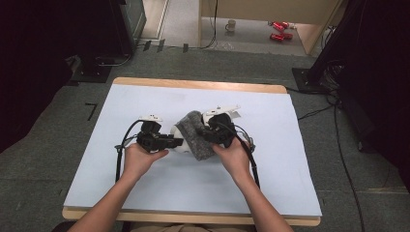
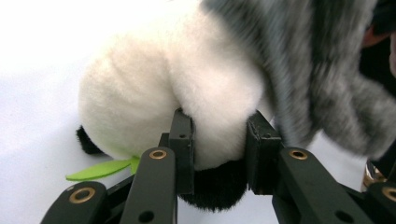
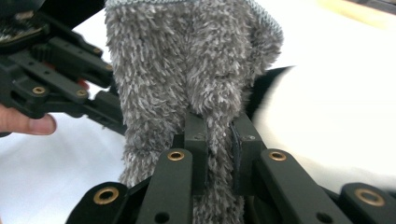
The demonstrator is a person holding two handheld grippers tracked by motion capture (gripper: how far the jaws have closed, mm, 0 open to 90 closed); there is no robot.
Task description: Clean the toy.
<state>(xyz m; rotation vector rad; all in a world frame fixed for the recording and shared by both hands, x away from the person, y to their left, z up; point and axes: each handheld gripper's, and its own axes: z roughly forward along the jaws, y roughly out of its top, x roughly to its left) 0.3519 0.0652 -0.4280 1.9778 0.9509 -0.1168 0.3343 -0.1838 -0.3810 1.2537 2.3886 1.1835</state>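
Left gripper clamped on the white belly of a plush panda; right gripper pinched tight on a fuzzy grey sock partly pulled over the toy. Both at mid-table in the high view. Green felt leaf seen from the left gripper view.

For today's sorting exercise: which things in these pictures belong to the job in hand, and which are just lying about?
In the job:
plush panda, clamped by the left gripper
grey fuzzy cloth, pinched by the right gripper

Lying about:
mug on the floor
red cans on the floor
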